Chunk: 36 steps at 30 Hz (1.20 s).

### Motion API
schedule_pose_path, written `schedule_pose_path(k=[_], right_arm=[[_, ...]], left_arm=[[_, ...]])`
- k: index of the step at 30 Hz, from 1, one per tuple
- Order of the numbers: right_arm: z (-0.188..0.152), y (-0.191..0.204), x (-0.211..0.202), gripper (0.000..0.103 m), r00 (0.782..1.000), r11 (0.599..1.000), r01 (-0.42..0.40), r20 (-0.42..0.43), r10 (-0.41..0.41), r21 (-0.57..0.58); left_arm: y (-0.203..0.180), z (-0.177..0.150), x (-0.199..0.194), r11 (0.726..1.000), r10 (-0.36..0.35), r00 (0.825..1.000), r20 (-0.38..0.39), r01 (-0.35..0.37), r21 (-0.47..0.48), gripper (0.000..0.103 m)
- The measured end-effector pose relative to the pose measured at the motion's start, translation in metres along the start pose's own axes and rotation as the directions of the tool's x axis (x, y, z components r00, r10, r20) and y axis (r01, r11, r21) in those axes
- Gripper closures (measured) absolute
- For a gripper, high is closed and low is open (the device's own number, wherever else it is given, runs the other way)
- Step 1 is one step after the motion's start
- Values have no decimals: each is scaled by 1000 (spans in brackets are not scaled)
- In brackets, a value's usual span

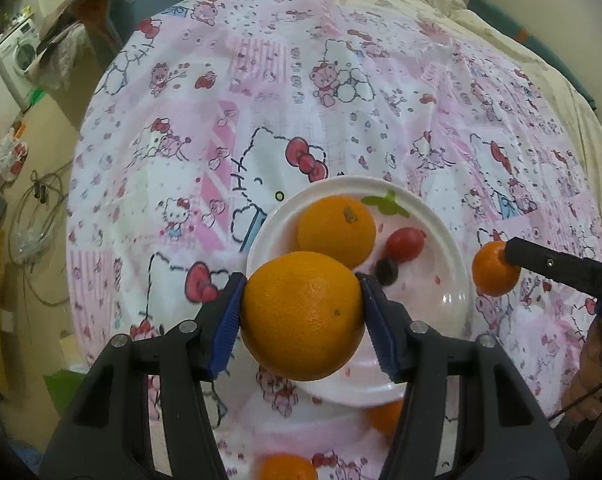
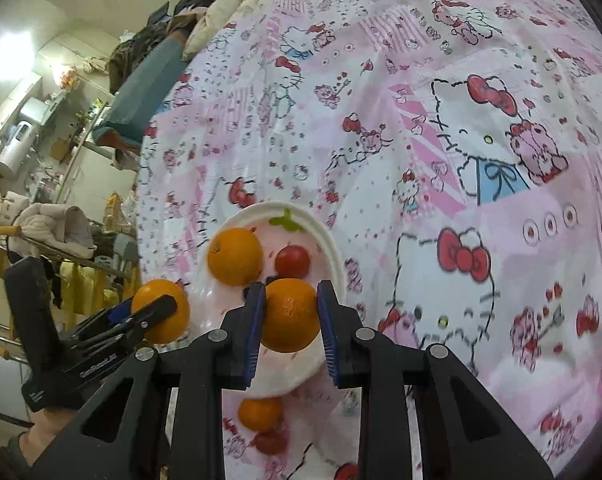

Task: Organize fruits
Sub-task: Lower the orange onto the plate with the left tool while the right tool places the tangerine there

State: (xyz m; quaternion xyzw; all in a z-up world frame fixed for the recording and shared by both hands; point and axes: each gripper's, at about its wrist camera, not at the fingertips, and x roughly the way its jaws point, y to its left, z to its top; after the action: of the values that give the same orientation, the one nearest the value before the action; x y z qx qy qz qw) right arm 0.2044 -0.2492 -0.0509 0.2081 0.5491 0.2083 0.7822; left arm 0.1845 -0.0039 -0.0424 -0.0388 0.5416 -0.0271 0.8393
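Both tongs clamped on fruit above the white plate for dropping in: left tongs on a big orange over the near rim, right tongs on a small orange beside it.

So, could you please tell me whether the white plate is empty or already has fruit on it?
Not empty: the white plate holds an orange, a red tomato and a small dark fruit.
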Motion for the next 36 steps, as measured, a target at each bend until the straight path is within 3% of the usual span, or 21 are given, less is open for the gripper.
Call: schedule_pose_path(k=[4,13,18,36], right_arm=[[9,-7,18,75,1000,1000,6,-27,-5,13],[14,-3,45,75,997,1000,16,-69,-17,-8],[14,2,62,75,994,999,18,-110,-22,-35],[11,5,63,72,993,998,37,-111,-43,-53]], left_arm=[[-1,4,16,1000,-29,999,-27,29,-9,49],[-1,-4,40,1000,-12,994,-104,11,-3,49],[4,-6,44,999,-42,995,-92,41,-14,49],[-5,-5,52,999,-46,994,-95,47,8,46]])
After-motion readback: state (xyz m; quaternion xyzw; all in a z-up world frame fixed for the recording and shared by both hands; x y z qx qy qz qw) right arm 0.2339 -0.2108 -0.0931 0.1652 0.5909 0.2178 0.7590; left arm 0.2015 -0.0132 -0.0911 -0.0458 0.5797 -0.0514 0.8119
